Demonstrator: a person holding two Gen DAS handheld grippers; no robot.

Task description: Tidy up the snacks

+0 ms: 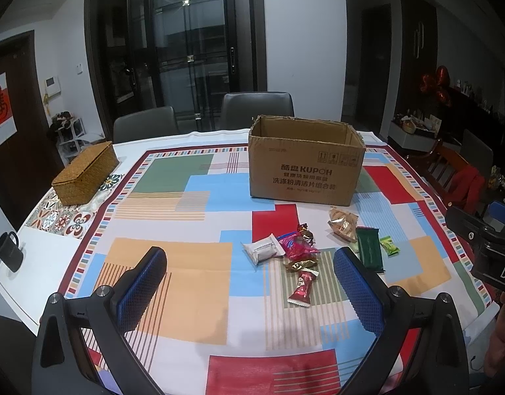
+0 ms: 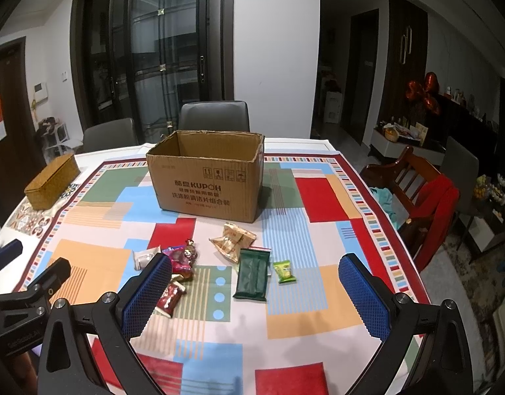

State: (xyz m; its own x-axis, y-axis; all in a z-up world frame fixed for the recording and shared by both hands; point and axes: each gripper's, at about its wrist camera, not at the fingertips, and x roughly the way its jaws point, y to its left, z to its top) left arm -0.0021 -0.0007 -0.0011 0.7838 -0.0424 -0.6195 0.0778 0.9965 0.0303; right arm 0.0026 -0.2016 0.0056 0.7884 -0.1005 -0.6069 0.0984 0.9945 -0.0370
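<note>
Cardboard box (image 2: pixel 209 177) behind scattered snacks (image 2: pixel 252 273), wicker basket (image 1: pixel 85 173) far left, possibly lidded

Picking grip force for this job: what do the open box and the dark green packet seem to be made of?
The box looks like plain brown corrugated cardboard, matte, with ragged top edges and printed text. The dark green packet looks like thin plastic or foil film: slight sheen, crimped end seams. Which film cannot be told.
</note>
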